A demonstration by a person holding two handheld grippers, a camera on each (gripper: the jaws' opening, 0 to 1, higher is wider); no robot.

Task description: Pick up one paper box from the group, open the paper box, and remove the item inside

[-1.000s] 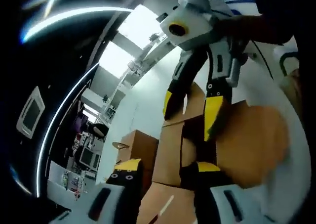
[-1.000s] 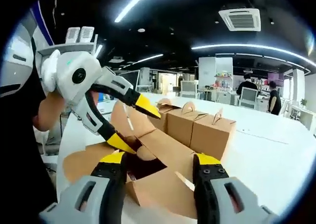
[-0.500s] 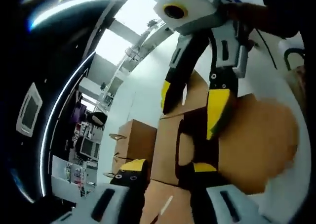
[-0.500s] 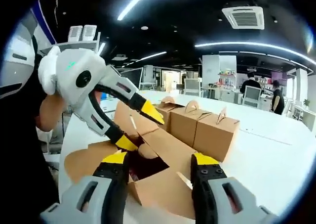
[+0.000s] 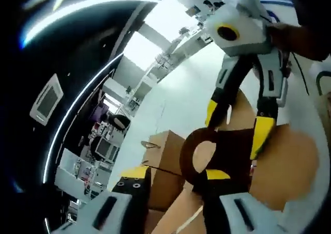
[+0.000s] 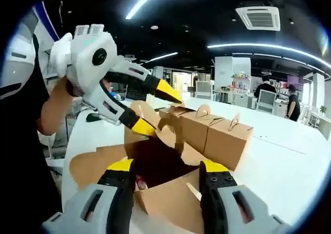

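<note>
While our left gripper [image 6: 150, 109] lifts the handle flap [image 6: 155, 121], jaws apart, we are opening the paper box [image 6: 170, 198]. Our right gripper [image 6: 165, 173] straddles it, spread wide; next we reach inside.

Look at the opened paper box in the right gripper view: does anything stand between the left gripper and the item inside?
Yes. The raised flap with its handle cut-out stands over the open box; the left gripper has it between its jaws. The dark interior shows below, but the item itself cannot be made out.
</note>
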